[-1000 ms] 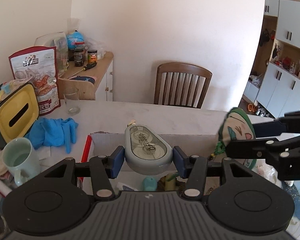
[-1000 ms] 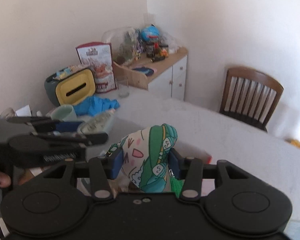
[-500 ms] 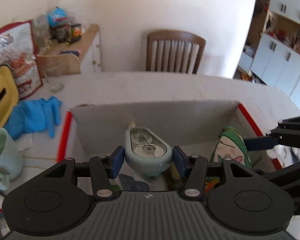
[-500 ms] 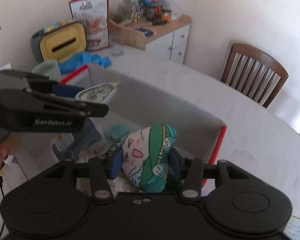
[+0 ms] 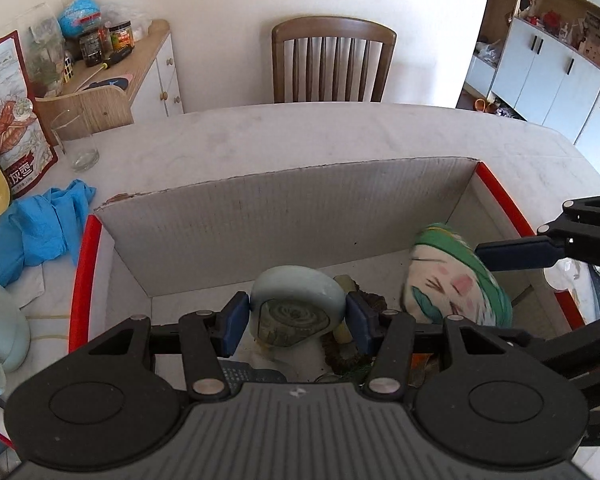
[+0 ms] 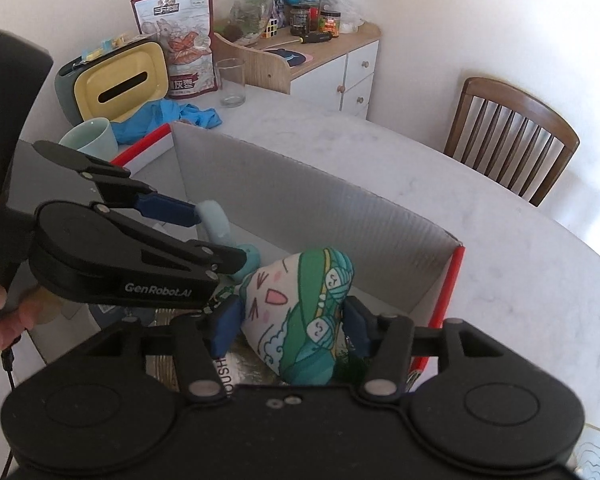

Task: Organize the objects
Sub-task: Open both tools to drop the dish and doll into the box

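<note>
Home dining room: chair point(image 5: 334, 62), sideboard point(image 6: 332, 64).

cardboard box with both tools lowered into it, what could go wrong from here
1. The right tool has just been opening around the cat-print pouch; the pouch stands on clutter and may topple against the left tool.
2. The left tool grips the pale blue tape dispenser above loose items; released here, it may land tilted.
3. Both tools crowd the cardboard box and could collide.

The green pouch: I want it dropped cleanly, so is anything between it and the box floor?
Yes. The green pouch, between the just-opening right gripper jaws, hangs over clutter already on the box floor.
</note>
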Demonstrator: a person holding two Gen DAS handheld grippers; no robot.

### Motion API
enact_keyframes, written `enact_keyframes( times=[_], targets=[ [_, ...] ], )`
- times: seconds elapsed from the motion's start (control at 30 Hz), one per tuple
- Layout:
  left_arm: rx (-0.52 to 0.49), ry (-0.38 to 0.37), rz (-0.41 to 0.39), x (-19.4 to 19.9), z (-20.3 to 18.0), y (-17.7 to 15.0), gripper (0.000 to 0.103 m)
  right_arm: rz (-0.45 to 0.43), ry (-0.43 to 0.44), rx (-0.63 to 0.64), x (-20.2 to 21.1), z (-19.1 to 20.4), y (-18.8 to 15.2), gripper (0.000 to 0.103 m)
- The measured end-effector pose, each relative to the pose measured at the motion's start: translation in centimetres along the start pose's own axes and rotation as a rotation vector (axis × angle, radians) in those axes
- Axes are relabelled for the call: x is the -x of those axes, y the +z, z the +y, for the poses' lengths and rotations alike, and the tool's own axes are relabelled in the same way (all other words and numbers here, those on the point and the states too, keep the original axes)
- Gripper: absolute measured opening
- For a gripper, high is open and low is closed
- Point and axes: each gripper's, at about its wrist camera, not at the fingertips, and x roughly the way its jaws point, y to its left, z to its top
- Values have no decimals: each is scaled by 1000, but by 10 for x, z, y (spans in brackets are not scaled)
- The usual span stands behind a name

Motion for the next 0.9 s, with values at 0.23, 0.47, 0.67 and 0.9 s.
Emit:
enact_keyframes(
  times=[0.23, 0.47, 0.67, 0.9],
  targets=[
    [12, 28, 6, 5, -2, -5, 58, -18, 6, -19, 9, -5, -3, 62],
    [10, 24, -16, 21, -5, -7, 68, -39, 22, -34, 25, -13, -4, 63],
    [28, 20, -38, 39, -11, -10, 69, -62, 40, -36, 45, -17, -9, 63],
    [21, 1, -101, 72, -31, -14, 76, -91, 77, -54, 76, -23, -19, 63]
  ],
)
